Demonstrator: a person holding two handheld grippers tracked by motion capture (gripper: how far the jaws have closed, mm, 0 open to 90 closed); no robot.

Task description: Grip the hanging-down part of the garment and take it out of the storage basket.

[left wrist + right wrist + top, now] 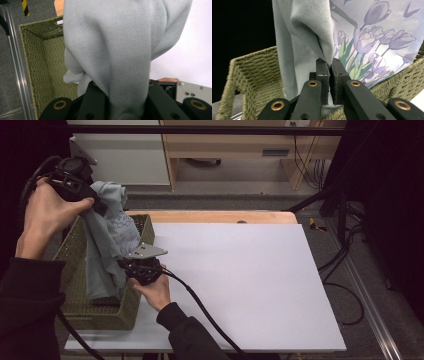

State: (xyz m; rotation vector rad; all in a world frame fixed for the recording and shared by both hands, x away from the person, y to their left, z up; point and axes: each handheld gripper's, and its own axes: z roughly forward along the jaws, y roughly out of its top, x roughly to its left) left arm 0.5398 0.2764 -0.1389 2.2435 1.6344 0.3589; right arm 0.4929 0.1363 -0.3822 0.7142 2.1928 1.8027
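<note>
Jaws of the right gripper (329, 75) pinched together on a fold of the pale grey-blue garment (307, 30), low down near the rim of the woven basket (252, 72). Jaws of the left gripper (82, 182) clamped on the same garment's upper end, held high above the basket's far corner, cloth draping over them in the left gripper view. Garment hanging between the two grips, lower part still inside the basket, tulip print facing the right gripper.

Step in hand, by the look of it: lifting the garment out of the basket. Next move likely calls for raising both grips together and carrying the cloth right, over the white tabletop (240, 280), without snagging the rim.

Count: one garment, one basket, two grippers.
</note>
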